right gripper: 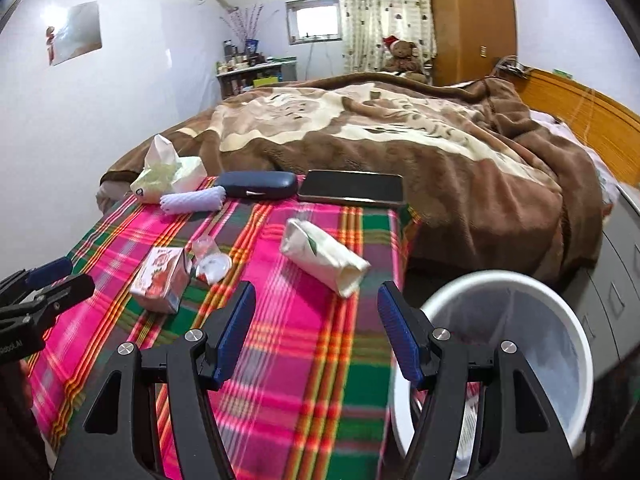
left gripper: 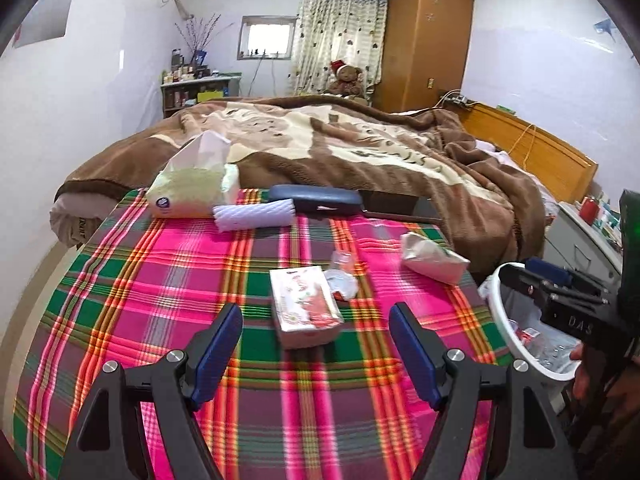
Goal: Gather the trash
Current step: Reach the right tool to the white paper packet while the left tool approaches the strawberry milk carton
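Trash on plaid cloth (left gripper: 160,300): one carton (left gripper: 304,306), one wrapper (left gripper: 434,258); both tongs (left gripper: 316,344) (right gripper: 316,328) spread, empty.

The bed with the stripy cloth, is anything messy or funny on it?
Yes. On the plaid cloth a small juice carton lies tipped over, with a squashed clear plastic cup beside it and a crumpled white wrapper nearer the white bin. The phone and glasses case look neatly placed.
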`<state>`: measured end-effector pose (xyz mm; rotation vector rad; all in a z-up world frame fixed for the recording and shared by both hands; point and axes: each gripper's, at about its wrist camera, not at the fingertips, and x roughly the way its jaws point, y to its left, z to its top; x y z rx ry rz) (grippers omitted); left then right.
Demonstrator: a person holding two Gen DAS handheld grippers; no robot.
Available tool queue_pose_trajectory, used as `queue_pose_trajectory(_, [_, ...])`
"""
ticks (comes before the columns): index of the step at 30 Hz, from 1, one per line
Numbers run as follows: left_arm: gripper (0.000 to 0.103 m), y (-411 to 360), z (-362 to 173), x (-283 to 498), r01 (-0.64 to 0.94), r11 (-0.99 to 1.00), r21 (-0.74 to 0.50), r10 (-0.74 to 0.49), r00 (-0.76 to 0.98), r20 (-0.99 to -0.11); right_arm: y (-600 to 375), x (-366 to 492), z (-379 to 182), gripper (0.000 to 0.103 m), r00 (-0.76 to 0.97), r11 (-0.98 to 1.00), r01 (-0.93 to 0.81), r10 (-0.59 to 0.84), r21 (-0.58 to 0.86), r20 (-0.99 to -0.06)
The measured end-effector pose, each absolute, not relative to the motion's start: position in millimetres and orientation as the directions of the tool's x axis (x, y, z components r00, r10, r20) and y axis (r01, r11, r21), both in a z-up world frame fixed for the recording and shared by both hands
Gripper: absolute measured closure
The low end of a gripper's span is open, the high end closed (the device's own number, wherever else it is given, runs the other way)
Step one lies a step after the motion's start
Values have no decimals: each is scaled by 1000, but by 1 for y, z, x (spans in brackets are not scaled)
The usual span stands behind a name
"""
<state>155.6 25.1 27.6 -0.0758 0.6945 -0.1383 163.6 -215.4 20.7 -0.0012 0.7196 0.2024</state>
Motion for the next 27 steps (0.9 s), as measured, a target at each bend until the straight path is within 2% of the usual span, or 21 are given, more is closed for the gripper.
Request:
queue_pose_trajectory(8, [26,37,6,188,76,989,-131,-144,729,-669,-209,206,6,38,705,977,-211,181,41,-686])
queue_pose_trajectory(16, [25,33,-16,221,90,983,-160,-178,684,-708,-203,234,-10,38,677,963,-266,151,-48,-720])
queue_pose_trajectory(27, [25,24,-42,244,92,983,-158,-181,632,-753,-196,249,-25,38,613,945,-325,179,-40,-769])
